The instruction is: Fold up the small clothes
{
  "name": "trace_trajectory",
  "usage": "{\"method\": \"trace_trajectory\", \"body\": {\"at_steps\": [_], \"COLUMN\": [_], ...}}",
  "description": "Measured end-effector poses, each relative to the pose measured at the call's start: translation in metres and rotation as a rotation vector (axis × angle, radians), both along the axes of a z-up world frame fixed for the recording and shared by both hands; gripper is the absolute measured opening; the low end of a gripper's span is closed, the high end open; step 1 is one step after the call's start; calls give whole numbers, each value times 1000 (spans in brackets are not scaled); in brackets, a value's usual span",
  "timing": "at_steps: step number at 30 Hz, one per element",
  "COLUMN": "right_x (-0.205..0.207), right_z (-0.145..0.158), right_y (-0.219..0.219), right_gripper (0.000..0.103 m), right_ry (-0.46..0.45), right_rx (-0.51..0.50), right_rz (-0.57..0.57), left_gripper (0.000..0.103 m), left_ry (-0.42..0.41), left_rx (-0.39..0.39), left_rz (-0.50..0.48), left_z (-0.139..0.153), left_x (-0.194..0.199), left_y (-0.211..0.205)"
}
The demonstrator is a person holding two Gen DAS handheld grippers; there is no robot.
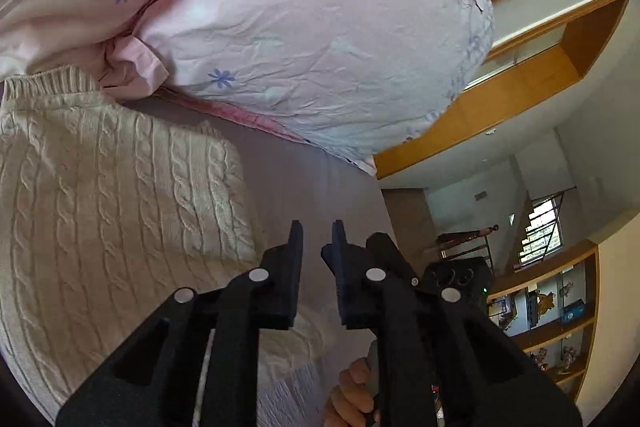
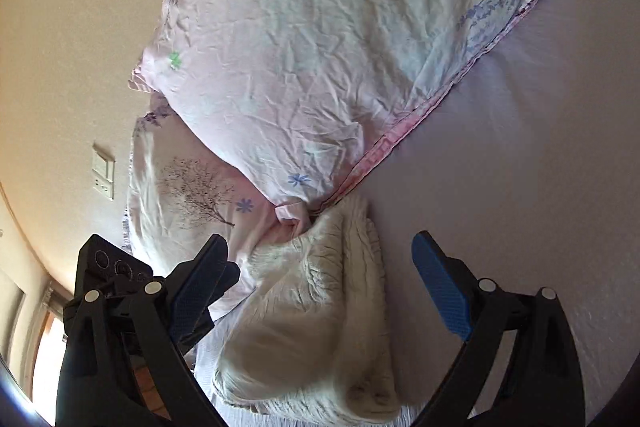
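A cream cable-knit sweater (image 1: 100, 195) lies on the lilac bed sheet (image 1: 312, 179); in the left wrist view it fills the left side. My left gripper (image 1: 318, 231) hovers just right of the sweater's folded edge, its jaws a narrow gap apart and holding nothing. In the right wrist view the sweater (image 2: 316, 315) lies bunched between the jaws of my right gripper (image 2: 320, 251), which is wide open above it. One blue pad (image 2: 440, 291) shows on the right.
A large pink floral pillow (image 1: 320, 27) lies just beyond the sweater, also in the right wrist view (image 2: 320, 47). A second floral pillow (image 2: 188, 195) lies beside it. A wooden headboard (image 1: 520, 75) and shelves (image 1: 552, 311) stand past the bed edge.
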State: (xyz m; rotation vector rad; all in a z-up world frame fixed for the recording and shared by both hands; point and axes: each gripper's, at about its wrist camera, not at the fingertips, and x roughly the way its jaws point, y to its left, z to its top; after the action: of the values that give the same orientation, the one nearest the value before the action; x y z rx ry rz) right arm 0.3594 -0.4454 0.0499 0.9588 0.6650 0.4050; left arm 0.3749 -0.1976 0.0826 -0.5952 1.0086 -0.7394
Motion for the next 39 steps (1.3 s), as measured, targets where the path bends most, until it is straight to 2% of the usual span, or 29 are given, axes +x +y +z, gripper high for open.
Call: {"method": "trace_trajectory", "body": {"at_steps": [1,3,5,7,8,10,13,16,17,18,19,20,23,25,27,28,29,30,31,32,33,35,37,39], "right_x": [0,2,3,5,6,5,9,26,31,35,37,35,28,28,34,33,30,28,27,25,24,28,32,33], "right_z": [1,6,11,11,12,15,20,15,10,6,2,0,7,3,-6,-6,-4,-2,0,3,4,-1,-12,-22], "right_y": [1,7,19,32,38,50,66,82,89,95,99,99,74,53,62,64,60,54,45,40,38,43,48,54], "right_gripper": [96,94,91,85,77,75,73,65,56,32,19,13,9,9,11,12,22,46,66,91,91,90,84,75], "right_ry": [-8,-26,-19,1,4,-3,-1,59,88,110,114,103,84,115,172,177,179,191,204,195,180,219,265,303], "right_rx": [14,-3,-75,-126,-145,-213,-309,-378,-413,-443,-465,-467,-402,-356,-421,-435,-403,-354,-306,-280,-276,-295,-275,-242], "right_rz": [25,84,131,173,192,219,229,277,296,308,316,312,208,139,183,192,187,184,174,166,174,212,259,297], "left_gripper": [22,38,41,44,44,44,45,54,59,62,63,64,64,61,58,58,58,58,59,61,62,62,63,68], "left_ry": [-42,-142,-207,-241,-246,-247,-251,-342,-368,-389,-403,-416,-423,-380,-377,-381,-374,-354,-331,-307,-251,-140,-22,41], "left_rx": [28,145,261,340,357,385,424,474,486,498,509,519,496,453,462,443,396,342,300,279,254,215,182,136], "left_rz": [3,58,108,119,115,97,63,50,41,27,17,9,-28,-66,-58,-42,-20,26,86,137,184,214,196,170], "left_z": [7,25,31,28,24,13,-4,-10,-11,-11,-12,-12,-12,-17,-20,-18,-14,-11,-9,-9,-13,-27,-47,-63], "left_x": [-6,-24,-41,-58,-62,-71,-83,-100,-105,-110,-112,-114,-118,-116,-116,-116,-115,-112,-108,-102,-92,-72,-52,-41], "left_y": [7,37,63,85,92,107,102,93,89,85,80,77,73,73,71,76,85,99,114,126,140,154,155,152]}}
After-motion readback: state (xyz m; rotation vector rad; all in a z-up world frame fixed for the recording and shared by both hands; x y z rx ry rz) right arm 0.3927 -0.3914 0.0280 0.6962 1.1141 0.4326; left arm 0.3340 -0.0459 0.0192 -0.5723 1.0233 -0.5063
